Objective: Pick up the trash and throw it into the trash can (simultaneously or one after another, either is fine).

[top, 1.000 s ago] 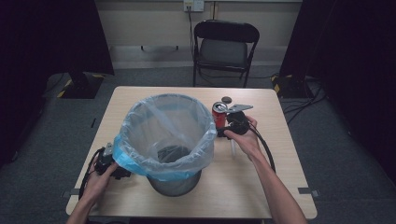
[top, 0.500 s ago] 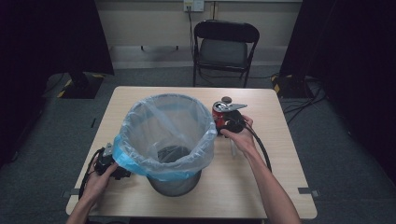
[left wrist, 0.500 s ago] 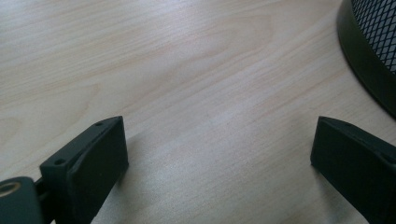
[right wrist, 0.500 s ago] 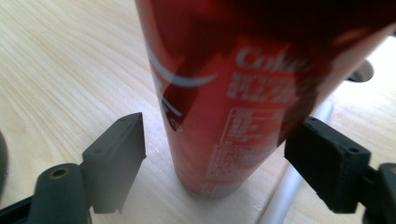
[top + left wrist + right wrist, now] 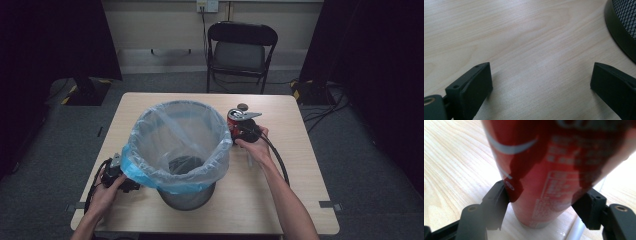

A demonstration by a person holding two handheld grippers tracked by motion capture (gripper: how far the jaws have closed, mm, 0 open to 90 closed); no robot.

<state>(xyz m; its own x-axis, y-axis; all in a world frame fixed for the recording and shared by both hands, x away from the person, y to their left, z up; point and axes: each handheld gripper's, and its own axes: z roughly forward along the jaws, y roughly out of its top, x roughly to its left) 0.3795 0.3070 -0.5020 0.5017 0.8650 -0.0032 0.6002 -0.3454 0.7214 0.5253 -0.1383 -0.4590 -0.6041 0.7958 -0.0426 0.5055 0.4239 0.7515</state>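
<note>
The can point(image 5: 544, 172) stands upright near the bench's point(image 5: 280, 200) far edge, beside the bin point(image 5: 185, 197). The right tool point(image 5: 239, 129) has just been closing around it; the pads look touching. Squeeze evenly, keep it vertical. Left tool point(image 5: 541, 80) wide, empty.

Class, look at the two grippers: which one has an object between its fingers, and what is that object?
The right gripper: its fingers, which have just been closing, flank a red can standing on the table. The left gripper has bare wood between its fingers.
</note>
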